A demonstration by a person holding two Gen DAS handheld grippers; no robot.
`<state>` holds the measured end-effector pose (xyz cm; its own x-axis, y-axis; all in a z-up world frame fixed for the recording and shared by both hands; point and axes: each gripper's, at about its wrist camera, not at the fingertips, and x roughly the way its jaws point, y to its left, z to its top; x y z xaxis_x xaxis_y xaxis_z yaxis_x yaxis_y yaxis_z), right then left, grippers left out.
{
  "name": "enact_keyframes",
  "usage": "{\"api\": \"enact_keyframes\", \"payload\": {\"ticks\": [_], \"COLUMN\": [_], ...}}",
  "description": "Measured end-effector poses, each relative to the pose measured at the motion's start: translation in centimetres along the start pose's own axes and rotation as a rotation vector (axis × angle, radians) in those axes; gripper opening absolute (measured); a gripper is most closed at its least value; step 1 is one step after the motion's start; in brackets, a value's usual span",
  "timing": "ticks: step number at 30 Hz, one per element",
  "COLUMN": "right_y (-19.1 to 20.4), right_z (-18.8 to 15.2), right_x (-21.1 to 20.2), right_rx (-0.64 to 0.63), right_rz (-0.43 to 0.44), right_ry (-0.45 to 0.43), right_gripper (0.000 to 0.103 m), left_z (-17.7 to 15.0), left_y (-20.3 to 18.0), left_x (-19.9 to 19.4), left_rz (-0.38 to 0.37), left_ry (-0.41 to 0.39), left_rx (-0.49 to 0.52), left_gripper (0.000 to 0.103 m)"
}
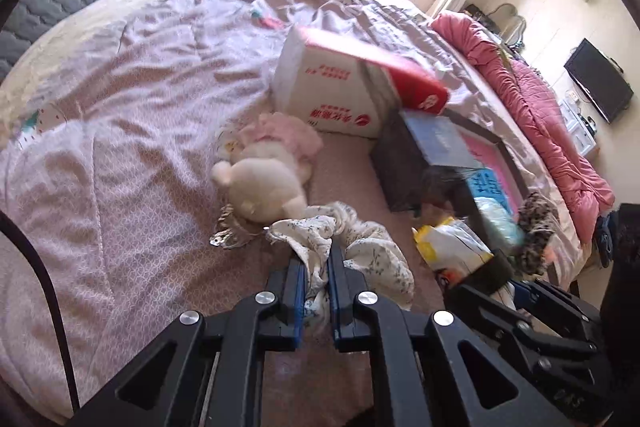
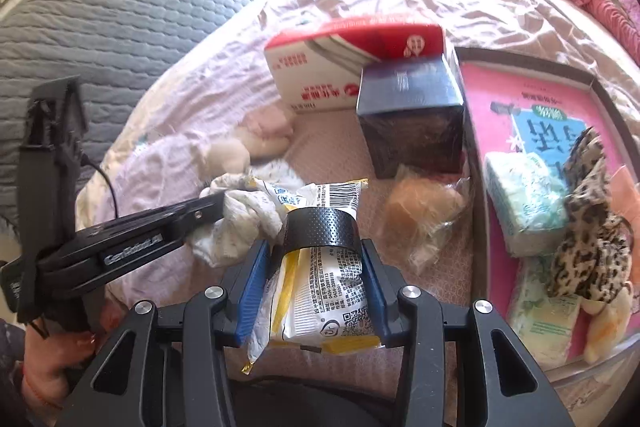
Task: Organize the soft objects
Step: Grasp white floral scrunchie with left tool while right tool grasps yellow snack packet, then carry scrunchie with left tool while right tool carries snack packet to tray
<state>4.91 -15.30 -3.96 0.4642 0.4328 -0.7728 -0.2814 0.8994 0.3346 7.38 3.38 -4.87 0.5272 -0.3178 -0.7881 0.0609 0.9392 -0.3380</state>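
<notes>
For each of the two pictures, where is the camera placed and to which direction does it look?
Left wrist: sits on the left gripper, looking down at the bed; jaws pinch a white floral cloth.
Right wrist: sits on the right gripper, looking down; jaws hold a yellow-and-white snack packet; a hand shows.
Shared: the cloth, red-and-white carton.

Floral white cloth [image 1: 360, 251]; leopard-print plush [image 2: 588, 219]

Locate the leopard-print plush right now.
In the right wrist view the leopard-print plush lies at the right edge, inside the pink tray, draped over the tissue packs.
</notes>
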Motion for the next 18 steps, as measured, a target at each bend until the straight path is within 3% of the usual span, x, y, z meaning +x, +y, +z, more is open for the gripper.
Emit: {"api": "enact_keyframes", "payload": {"ticks": [11, 16, 18], "right_y": [-3.3, -5.9, -7.4], "right_z": [2.1, 2.7, 2.8], "right_x": [-8.0, -11.0, -10.7], "right_rx": [0.081, 0.113, 0.132], "right_rz": [-0.017, -0.078, -0.112], "right_ry": [-0.209, -0.291, -0.276], "right_gripper": [0.042, 0.039, 0.036], "left_z": [0.5, 1.2, 1.4], "left_y": [-7.3, -10.8, -11.9], "left_x": [-6.3, -6.8, -5.9], "left_rz": [-0.048, -0.082, -0.087], "left_ry": [-0.117, -0.138, -0.133], "left_rx": [0.14, 0.183, 0.195], "left_gripper": [0.01, 0.01, 0.01]}}
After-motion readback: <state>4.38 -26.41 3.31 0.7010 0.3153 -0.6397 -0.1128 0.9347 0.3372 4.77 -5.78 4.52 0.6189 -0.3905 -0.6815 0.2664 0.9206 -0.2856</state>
